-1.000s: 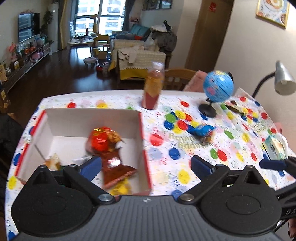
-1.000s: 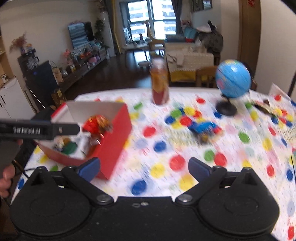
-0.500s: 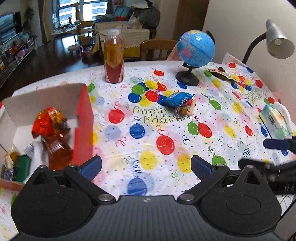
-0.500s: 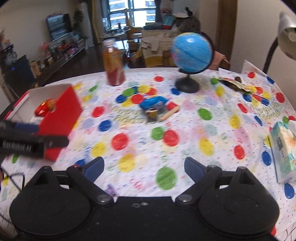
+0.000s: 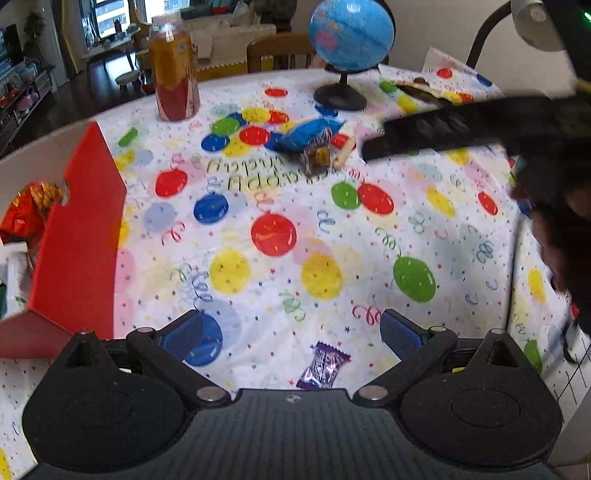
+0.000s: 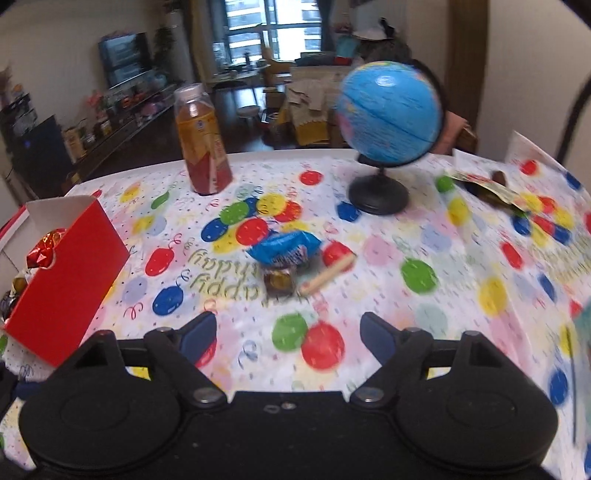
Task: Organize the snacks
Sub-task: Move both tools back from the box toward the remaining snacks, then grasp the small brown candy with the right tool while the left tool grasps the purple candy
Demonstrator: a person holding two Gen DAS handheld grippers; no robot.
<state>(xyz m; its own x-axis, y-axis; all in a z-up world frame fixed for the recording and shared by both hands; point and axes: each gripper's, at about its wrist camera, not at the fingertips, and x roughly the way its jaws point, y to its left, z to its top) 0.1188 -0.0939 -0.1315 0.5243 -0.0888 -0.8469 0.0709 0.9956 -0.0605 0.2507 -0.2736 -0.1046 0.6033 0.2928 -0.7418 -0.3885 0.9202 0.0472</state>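
Note:
A red cardboard box (image 5: 79, 240) with snacks inside, among them a red foil pack (image 5: 24, 212), stands at the table's left; it shows in the right wrist view (image 6: 62, 284) too. A blue snack bag (image 6: 284, 247), a brown wrapped candy (image 6: 279, 281) and a stick snack (image 6: 327, 276) lie mid-table, ahead of my right gripper (image 6: 286, 334), which is open and empty. The same pile shows in the left wrist view (image 5: 314, 142). My left gripper (image 5: 291, 330) is open and empty, right above a purple wrapped candy (image 5: 322, 365).
A juice bottle (image 6: 203, 144) and a blue globe (image 6: 388, 122) stand at the back. An opened wrapper (image 6: 487, 188) lies at the back right. The right tool's black arm (image 5: 461, 129) crosses the left wrist view. A lamp (image 5: 532, 26) stands far right.
Both grippers have swung right, away from the box. The right one has come closer to the snack pile. The purple candy has come into view under the left gripper.

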